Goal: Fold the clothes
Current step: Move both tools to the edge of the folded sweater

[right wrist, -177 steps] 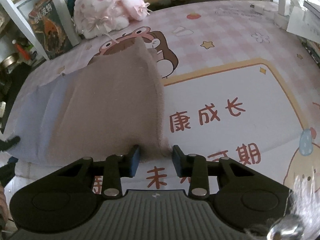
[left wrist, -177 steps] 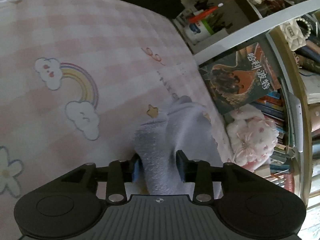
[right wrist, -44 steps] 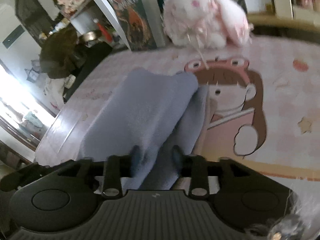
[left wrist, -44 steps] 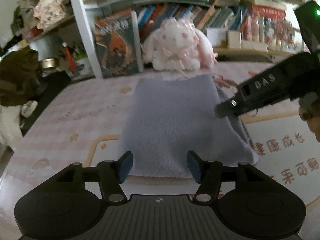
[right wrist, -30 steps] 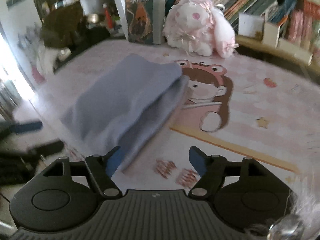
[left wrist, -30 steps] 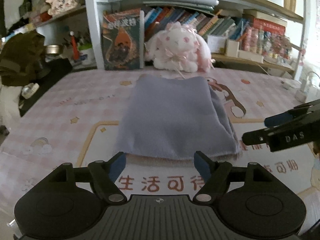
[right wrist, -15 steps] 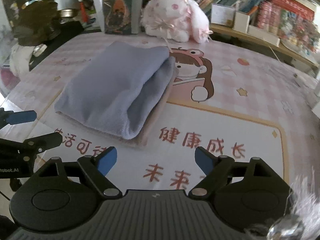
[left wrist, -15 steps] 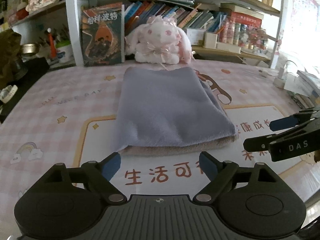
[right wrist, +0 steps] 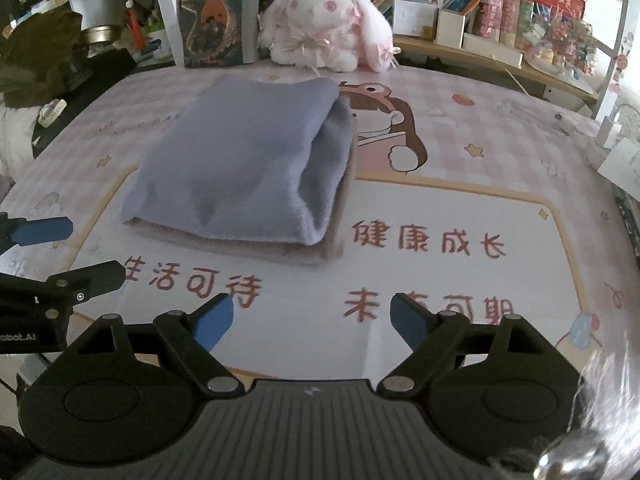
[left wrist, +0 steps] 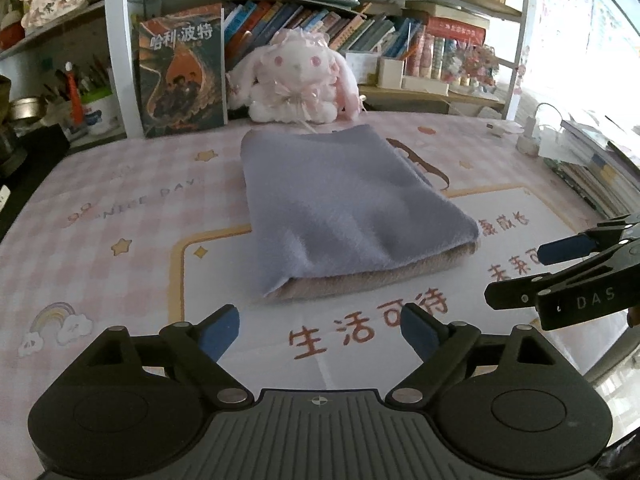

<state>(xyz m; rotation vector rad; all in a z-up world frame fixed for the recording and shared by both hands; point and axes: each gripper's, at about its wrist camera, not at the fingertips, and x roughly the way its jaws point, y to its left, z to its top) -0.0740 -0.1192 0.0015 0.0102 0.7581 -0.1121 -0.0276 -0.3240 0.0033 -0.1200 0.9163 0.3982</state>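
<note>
Both grippers have let go and pulled back from the fleece garment (left wrist: 344,208). The left gripper (left wrist: 320,330) and right gripper (right wrist: 310,318) hang wide apart, holding nothing. The garment lies folded flat on the mat (right wrist: 460,184), so folding looks done.

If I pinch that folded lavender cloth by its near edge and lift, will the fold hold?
Probably not. The folded cloth looks soft and fleecy, so it would likely droop. Its layers lie loose, the beige underside peeking out, so they may slide apart. Both the left gripper and right gripper are open and clear of it.
</note>
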